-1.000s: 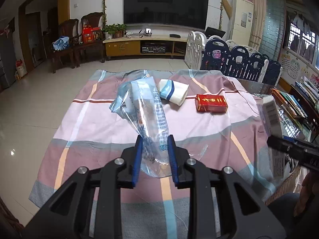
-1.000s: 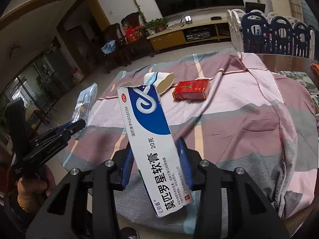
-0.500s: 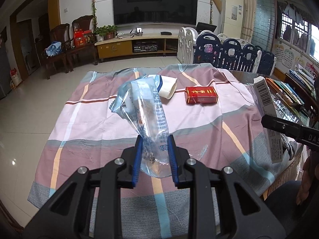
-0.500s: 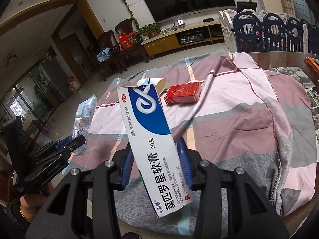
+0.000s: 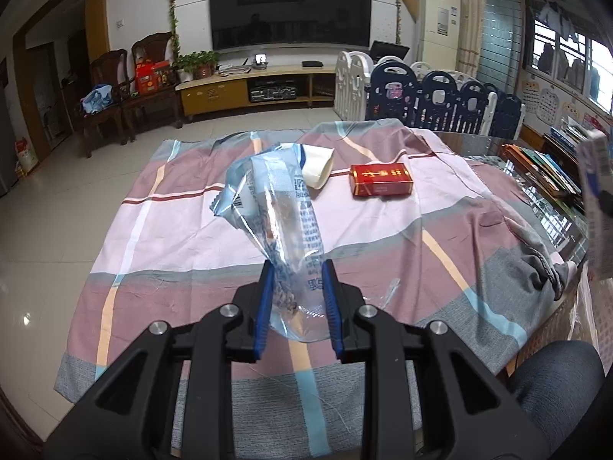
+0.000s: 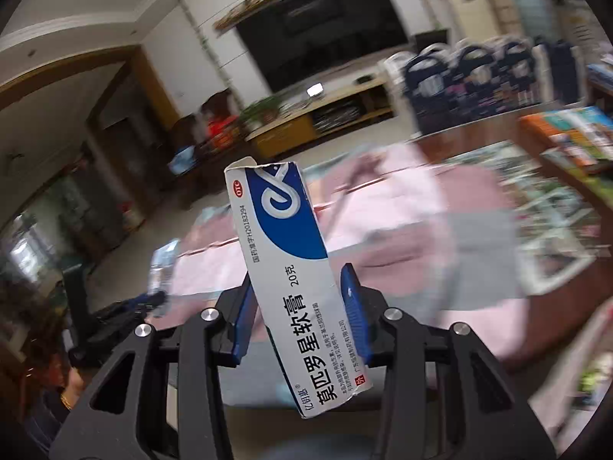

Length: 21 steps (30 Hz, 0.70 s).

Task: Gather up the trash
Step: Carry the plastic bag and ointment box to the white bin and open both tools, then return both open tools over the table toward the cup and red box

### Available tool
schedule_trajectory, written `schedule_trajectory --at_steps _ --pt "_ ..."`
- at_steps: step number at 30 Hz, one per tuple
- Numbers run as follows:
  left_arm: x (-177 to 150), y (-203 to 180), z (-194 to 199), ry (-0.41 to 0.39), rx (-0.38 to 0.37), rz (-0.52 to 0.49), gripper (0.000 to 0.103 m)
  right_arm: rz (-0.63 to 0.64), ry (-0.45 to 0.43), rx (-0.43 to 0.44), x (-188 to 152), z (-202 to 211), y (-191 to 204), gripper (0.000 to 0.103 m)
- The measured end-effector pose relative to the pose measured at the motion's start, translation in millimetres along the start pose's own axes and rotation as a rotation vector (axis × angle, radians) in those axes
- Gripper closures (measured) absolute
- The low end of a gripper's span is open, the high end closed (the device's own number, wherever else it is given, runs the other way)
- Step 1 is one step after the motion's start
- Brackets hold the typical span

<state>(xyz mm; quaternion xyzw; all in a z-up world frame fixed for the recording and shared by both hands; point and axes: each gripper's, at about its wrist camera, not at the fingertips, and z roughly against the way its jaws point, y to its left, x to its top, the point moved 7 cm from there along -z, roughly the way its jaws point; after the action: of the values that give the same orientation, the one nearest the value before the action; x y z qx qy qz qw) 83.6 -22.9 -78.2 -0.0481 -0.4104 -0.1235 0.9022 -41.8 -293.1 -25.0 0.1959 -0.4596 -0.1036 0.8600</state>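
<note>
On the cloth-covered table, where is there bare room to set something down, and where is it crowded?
Bare cloth runs down the left side, from the paper cup to the near edge. Another free patch lies right of the red box, up to the bunched cloth edge. Crowded: the far middle, where cup and box lie, and the books off the cloth on the right.
</note>
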Motion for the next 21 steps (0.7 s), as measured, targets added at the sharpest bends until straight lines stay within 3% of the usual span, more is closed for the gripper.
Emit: schedule_trajectory --at_steps 3,6,7,9,11,15,17,18,21 --pt "1.8 -21.5 2.7 -0.010 -0.061 -0.049 0.077 -0.035 -0.035 -0.167 -7.5 65.0 -74.5 0.060" --pt "4.3 -72.8 12.8 -0.029 -0.161 -0.147 0.077 -0.080 -0.011 -0.335 -35.8 114.6 -146.6 0.056" --pt "4.7 -94.0 16.9 -0.028 -0.194 -0.178 0.077 -0.084 0.011 -0.383 -49.2 124.6 -167.1 0.050" --pt "6.9 -150.5 30.2 -0.017 -0.307 -0.229 0.077 -0.092 0.054 -0.450 -72.4 137.7 -197.8 0.025" --pt "8.9 -209.0 48.5 -0.009 -0.430 -0.268 0.077 -0.112 0.056 -0.529 -84.8 159.7 -220.4 0.025" --pt "-0.6 -343.9 86.4 0.059 -0.702 -0.369 0.076 -0.159 -0.177 -0.586 -59.7 220.3 -217.7 0.019" --pt "-11.4 -396.8 99.5 0.087 -0.786 -0.425 0.073 -0.149 -0.277 -0.594 -38.4 244.6 -206.5 0.019" --pt "-18.7 -425.2 103.7 0.096 -0.804 -0.460 0.065 -0.138 -0.325 -0.597 -27.3 255.2 -199.0 0.017" --pt "-34.2 -466.3 96.6 0.111 -0.738 -0.499 0.015 -0.111 -0.401 -0.564 -3.2 270.0 -178.9 0.007"
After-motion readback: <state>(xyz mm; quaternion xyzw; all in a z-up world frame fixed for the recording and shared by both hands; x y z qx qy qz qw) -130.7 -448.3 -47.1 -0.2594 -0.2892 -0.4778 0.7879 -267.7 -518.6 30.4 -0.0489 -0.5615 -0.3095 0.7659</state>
